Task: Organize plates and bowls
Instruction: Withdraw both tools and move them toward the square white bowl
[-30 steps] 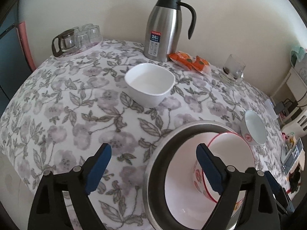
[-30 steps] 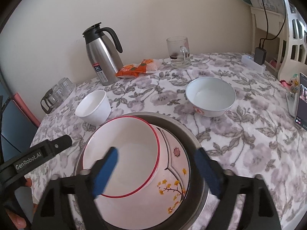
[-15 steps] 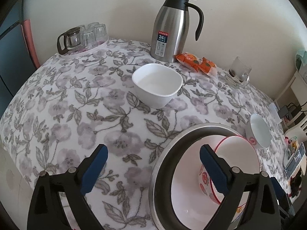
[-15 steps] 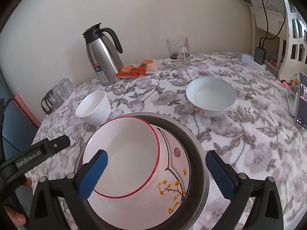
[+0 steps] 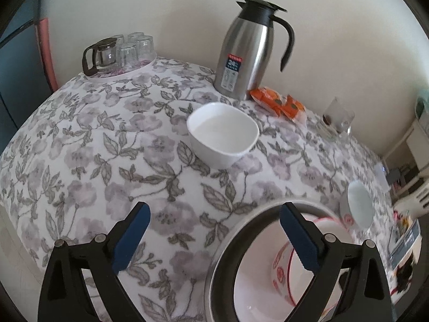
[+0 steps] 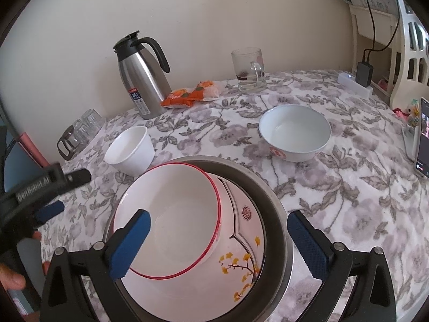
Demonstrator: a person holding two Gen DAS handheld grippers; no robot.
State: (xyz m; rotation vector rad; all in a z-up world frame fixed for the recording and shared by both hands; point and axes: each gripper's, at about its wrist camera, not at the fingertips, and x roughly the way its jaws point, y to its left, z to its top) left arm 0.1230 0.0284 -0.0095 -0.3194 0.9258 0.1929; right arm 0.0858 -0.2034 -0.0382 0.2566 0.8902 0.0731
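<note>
A steel basin at the table's near edge holds a flower-painted plate with a red-rimmed bowl leaning in it. My right gripper is open and empty, just above the basin. A small white bowl stands mid-table, also in the right wrist view. A wider white bowl with a red mark stands to the right. My left gripper is open and empty, over the tablecloth left of the basin, and shows in the right wrist view.
A steel thermos jug stands at the back, orange snack packets beside it. A glass mug is back right; a glass pot with upturned glasses back left. A phone and power adapter are right.
My right gripper opened wider and left the red-rimmed bowl in the basin. My left gripper moved left and back, away from the basin.
</note>
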